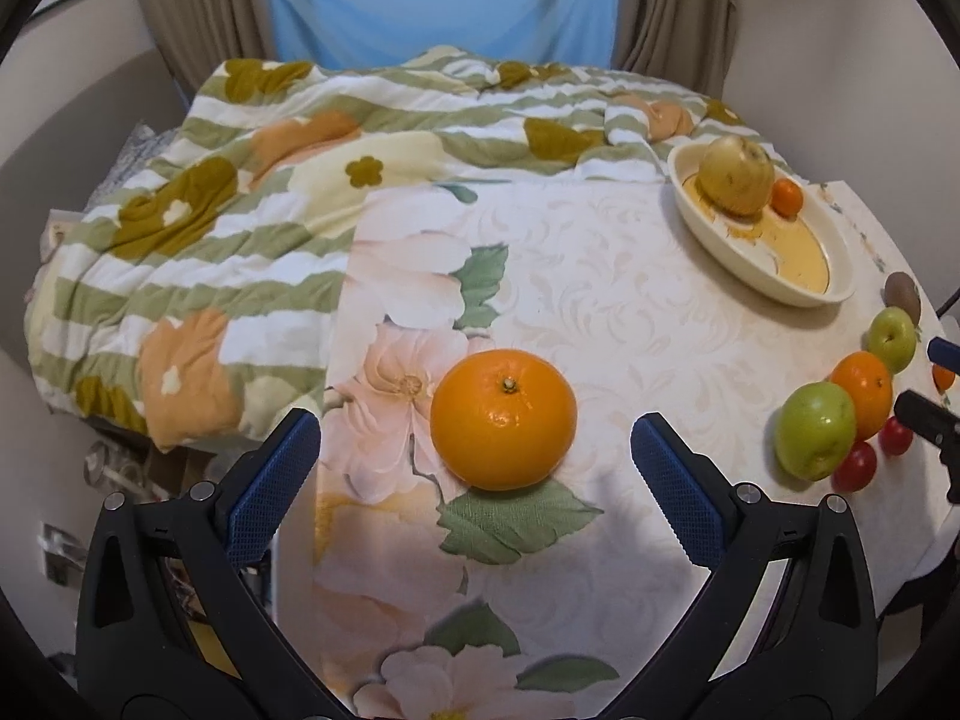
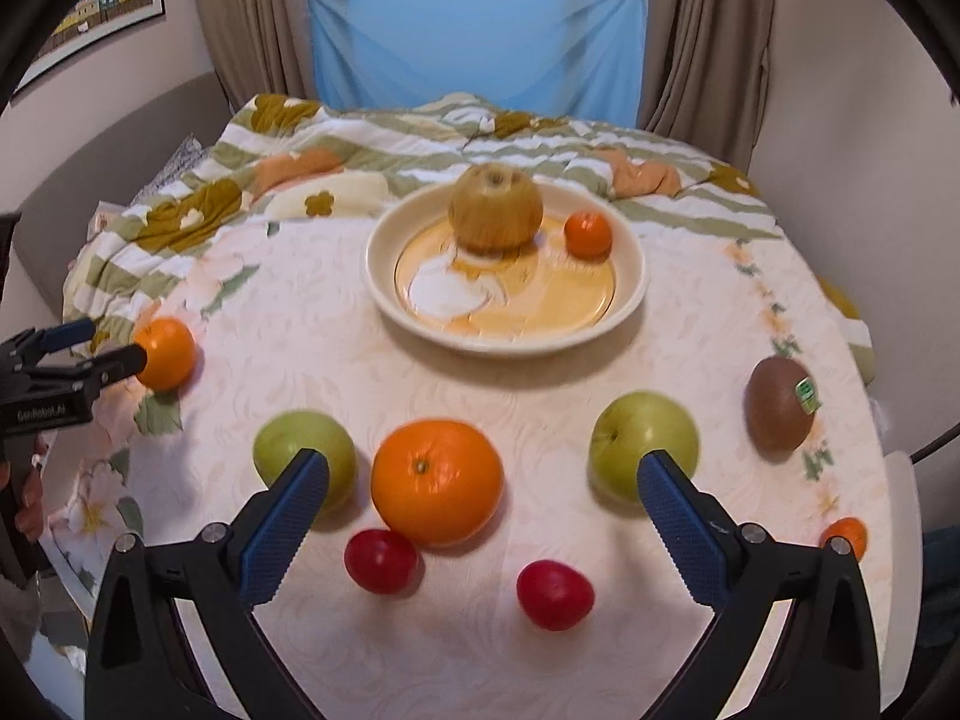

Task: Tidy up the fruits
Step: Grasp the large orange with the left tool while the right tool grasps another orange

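- Left gripper [image 1: 474, 468]: fingers spread wide, empty, low over the tabletop [image 1: 600, 312], bracketing the near side of the orange [image 1: 503, 418].
- Orange sits alone near the tabletop's left edge, stem up. Likely firm, fairly heavy, smooth and apt to roll; grip across its widest girth.
- Right gripper [image 2: 483, 483]: fingers wide, empty, hovering over the fruit cluster.
- Far: plate [image 2: 630, 294] holding a pear [image 2: 495, 213] and small tangerine [image 2: 588, 234].

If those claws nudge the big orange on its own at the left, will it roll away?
Probably: the orange is round and sits loose on a flat tablecloth. It lies between the open left gripper, near the table's edge. Its skin looks smooth, so it may slip.
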The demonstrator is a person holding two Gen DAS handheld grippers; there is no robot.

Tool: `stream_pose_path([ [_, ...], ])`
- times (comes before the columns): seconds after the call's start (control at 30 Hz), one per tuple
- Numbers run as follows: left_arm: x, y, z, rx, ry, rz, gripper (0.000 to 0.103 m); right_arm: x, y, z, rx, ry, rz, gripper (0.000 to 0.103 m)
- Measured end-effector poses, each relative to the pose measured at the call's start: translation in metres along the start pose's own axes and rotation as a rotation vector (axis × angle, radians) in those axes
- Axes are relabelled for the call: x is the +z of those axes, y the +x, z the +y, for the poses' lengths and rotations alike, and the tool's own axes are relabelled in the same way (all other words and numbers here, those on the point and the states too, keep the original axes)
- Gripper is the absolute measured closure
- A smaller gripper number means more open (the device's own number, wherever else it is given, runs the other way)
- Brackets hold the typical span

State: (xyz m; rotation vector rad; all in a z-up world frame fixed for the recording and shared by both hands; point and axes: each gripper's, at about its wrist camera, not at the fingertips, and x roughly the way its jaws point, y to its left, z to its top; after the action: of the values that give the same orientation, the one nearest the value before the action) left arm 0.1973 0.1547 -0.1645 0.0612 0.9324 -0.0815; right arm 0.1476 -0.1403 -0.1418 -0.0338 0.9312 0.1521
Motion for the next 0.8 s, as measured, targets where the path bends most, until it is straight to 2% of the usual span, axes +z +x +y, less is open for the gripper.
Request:
stream_pose_path([
  [0.1, 0.002, 0.012, -0.002, 0.005, 0.013, 0.023, 0.000, -0.005, 0.008, 0.001, 0.004, 0.001, 0.025, 0.000],
  [0.33, 0.006, 0.036, -0.006, -0.009, 0.035, 0.079, 0.008, -0.007, 0.020, 0.004, 0.007, -0.009, 0.058, 0.001],
  [0.37, 0.006, 0.038, -0.007, -0.013, 0.037, 0.089, 0.011, -0.007, 0.022, 0.005, 0.009, -0.008, 0.062, 0.001],
  [0.43, 0.004, 0.042, -0.009, -0.019, 0.044, 0.109, 0.028, -0.006, 0.024, 0.005, 0.011, -0.010, 0.073, 0.004],
  [0.5, 0.001, 0.046, -0.010, -0.026, 0.053, 0.128, 0.035, -0.005, 0.027, 0.006, 0.014, -0.014, 0.084, 0.005],
  [0.8, -0.001, 0.044, -0.013, -0.013, 0.054, 0.123, 0.036, -0.004, 0.039, 0.010, 0.045, -0.032, 0.125, 0.026],
])
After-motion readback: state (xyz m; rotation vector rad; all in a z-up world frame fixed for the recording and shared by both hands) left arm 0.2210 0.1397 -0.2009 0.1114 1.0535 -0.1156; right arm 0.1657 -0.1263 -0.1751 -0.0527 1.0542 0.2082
